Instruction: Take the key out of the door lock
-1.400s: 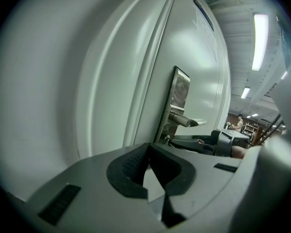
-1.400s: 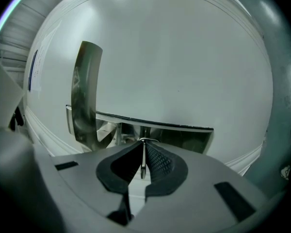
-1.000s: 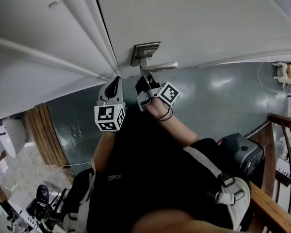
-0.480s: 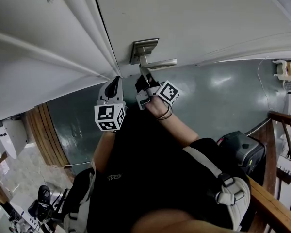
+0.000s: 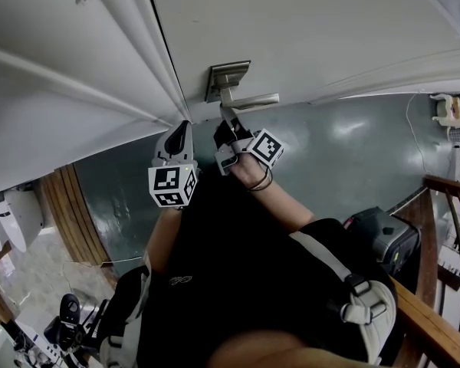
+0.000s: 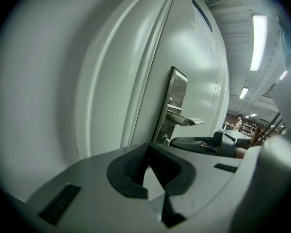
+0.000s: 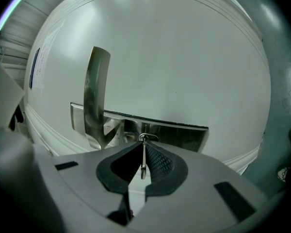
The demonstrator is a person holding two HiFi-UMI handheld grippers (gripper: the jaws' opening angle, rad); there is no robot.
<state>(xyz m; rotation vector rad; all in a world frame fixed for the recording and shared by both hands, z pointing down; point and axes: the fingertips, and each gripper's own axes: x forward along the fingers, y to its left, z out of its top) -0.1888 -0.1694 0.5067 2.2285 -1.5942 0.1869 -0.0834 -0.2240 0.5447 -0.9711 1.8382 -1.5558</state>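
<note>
The white door (image 5: 307, 29) carries a steel lock plate (image 5: 228, 79) with a lever handle (image 5: 249, 100). My right gripper (image 5: 225, 129) sits just under the handle, shut on the key (image 7: 143, 158). The key shows edge-on as a thin metal strip between the black pads (image 7: 157, 161), its far end at the lock plate (image 7: 160, 130) below the handle (image 7: 96, 96). My left gripper (image 5: 182, 127) hovers to the left by the door edge, shut and holding nothing (image 6: 148, 152). From it I see the handle (image 6: 184, 121) and the right gripper (image 6: 199, 143).
The door frame mouldings (image 5: 123, 44) run along the left. Below is a green floor (image 5: 353, 152). A black bag (image 5: 379, 244) and a wooden railing (image 5: 433, 282) stand at the right, and a white cable (image 5: 415, 140) lies on the floor.
The head view shifted slightly a second ago. Both grippers stay where they were, the right one still closed on the key.
</note>
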